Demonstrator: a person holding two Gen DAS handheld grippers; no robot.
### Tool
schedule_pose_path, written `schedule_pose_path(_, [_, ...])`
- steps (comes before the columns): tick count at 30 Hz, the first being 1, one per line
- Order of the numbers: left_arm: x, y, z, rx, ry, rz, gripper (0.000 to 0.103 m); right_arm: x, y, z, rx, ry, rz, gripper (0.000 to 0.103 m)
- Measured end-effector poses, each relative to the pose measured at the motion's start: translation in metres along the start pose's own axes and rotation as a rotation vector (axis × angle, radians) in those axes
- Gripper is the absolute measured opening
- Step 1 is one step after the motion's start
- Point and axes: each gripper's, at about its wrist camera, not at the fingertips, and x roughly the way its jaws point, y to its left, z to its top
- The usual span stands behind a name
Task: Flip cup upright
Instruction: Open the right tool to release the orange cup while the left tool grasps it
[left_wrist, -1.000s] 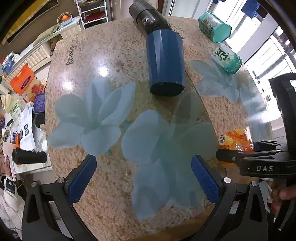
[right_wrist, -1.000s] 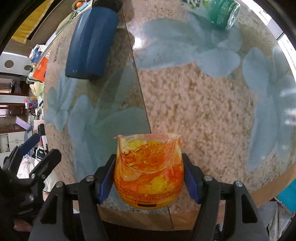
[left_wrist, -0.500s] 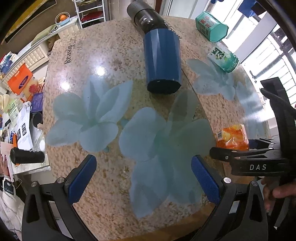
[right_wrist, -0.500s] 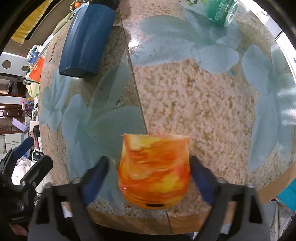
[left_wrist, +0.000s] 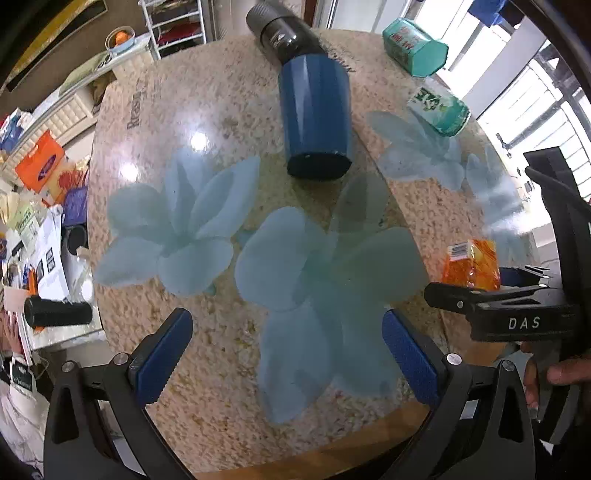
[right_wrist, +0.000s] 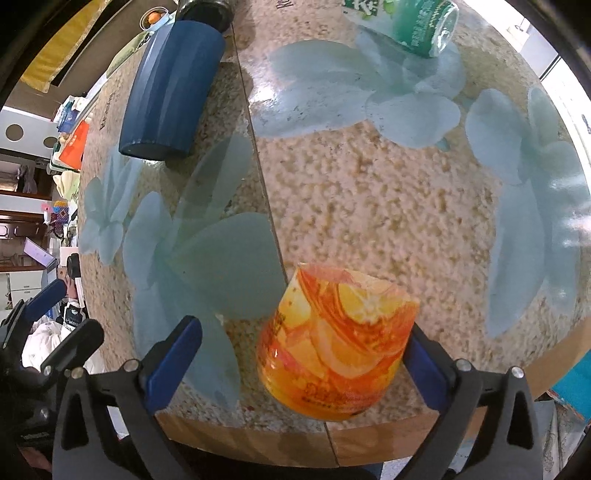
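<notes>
Between my right claw (right_wrist: 301, 360) jaws, spread wide, cup (right_wrist: 338, 343) sits loose (thin plastic, prob. light, crushable); grip mid-wall, gently. Left claw (left_wrist: 288, 354) wide, empty.

Table (left_wrist: 221, 110): speckled stone top, pale blue flowers
Shelf (left_wrist: 173, 22): white, behind
Windows (left_wrist: 535, 92): bright daylight, right
</notes>
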Motion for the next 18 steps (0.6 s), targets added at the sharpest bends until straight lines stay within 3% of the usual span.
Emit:
schedule_pose_path(5, [-0.01,-0.006,0.001,0.018,-0.017,-0.014,0.103,-0.015,-0.013,-0.003,0.03,-0.037,0.023,0.103])
schedule_pose_path(10, [-0.013,-0.022,0.009,0.033,0.014,-0.086,0.103,-0.038,-0.03,-0.009,0.048,-0.081,0.047,0.103])
schedule_pose_path(18, [-0.018,-0.061,0.021,0.085,0.043,-0.089,0.103,-0.08,-0.073,-0.014,0.088,-0.152,0.097,0.103])
